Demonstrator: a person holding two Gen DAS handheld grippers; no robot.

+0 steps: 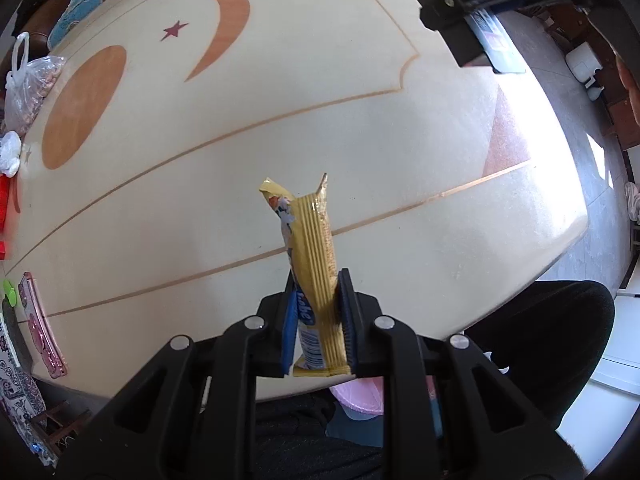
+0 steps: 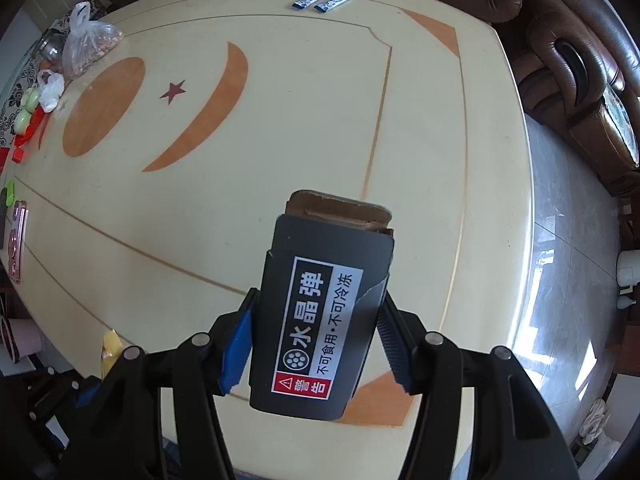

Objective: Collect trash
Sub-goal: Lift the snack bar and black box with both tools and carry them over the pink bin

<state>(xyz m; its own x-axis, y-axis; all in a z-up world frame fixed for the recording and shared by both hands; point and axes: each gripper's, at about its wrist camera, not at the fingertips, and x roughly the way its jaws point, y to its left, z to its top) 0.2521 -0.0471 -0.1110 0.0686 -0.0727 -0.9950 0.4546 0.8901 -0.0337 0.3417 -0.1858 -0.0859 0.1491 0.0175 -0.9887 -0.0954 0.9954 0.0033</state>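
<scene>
The left gripper point(image 1: 318, 320) clamps a crinkled yellow foil wrapper point(image 1: 314, 256), ribbed along its length, held clear above the table. The right gripper point(image 2: 316, 336) pinches a matte black cardboard box point(image 2: 320, 320) with a white printed label and brown inner flaps. Beyond lies the glossy cream table point(image 2: 280, 152), inlaid with orange shapes. At its far edge rest two small blue-white sachets point(image 2: 324, 0).

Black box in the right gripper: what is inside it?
The black box is open at its far end, showing brown cardboard inside. Whatever lies deeper is hidden by the box walls.
</scene>
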